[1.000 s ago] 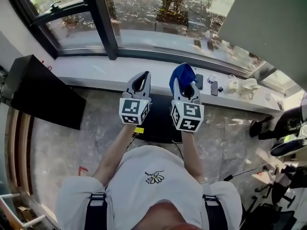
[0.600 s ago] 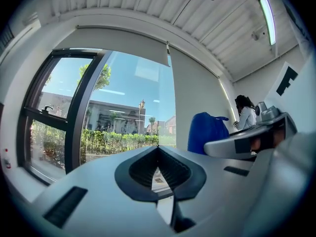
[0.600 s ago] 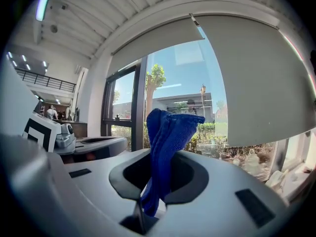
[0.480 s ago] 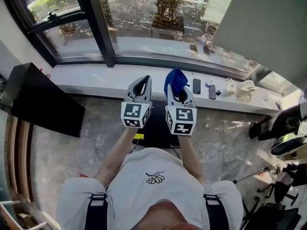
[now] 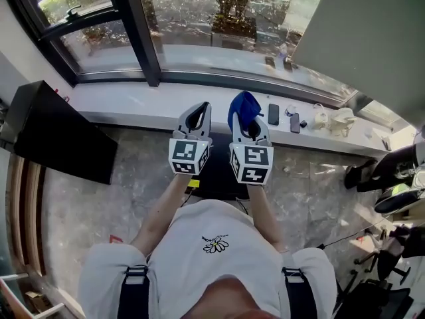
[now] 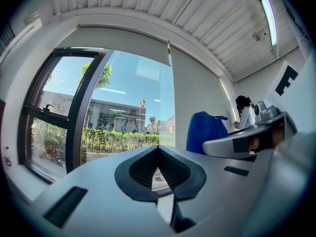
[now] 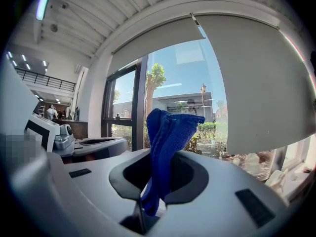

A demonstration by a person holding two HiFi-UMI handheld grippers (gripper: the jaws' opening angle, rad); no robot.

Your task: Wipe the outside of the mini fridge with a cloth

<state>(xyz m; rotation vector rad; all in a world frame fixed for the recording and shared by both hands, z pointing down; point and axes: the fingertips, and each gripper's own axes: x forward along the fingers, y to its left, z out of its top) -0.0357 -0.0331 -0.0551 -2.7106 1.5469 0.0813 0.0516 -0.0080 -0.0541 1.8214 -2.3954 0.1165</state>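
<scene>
Your left gripper (image 5: 198,115) has its jaws pressed together with nothing between them, while your right gripper (image 5: 250,130) is clamped on the blue cloth (image 7: 165,132), which stands up out of the jaws in a folded bunch. Both are held up side by side at your 12 o'clock, above a low black top that looks to be the mini fridge (image 5: 218,178), mostly hidden beneath them, against the wall under the white window sill (image 5: 133,102). The cloth is not touching it. On the sill at 1 o'clock lie two dark phones (image 5: 274,113) and, further along, some white cups (image 5: 323,118). A larger black cabinet (image 5: 56,131) stands at your 10 o'clock on the pale marble floor (image 5: 86,198). Tall dark-framed windows (image 5: 199,18) fill the wall ahead, with a grey roller blind (image 5: 358,25) lowered at 2 o'clock
</scene>
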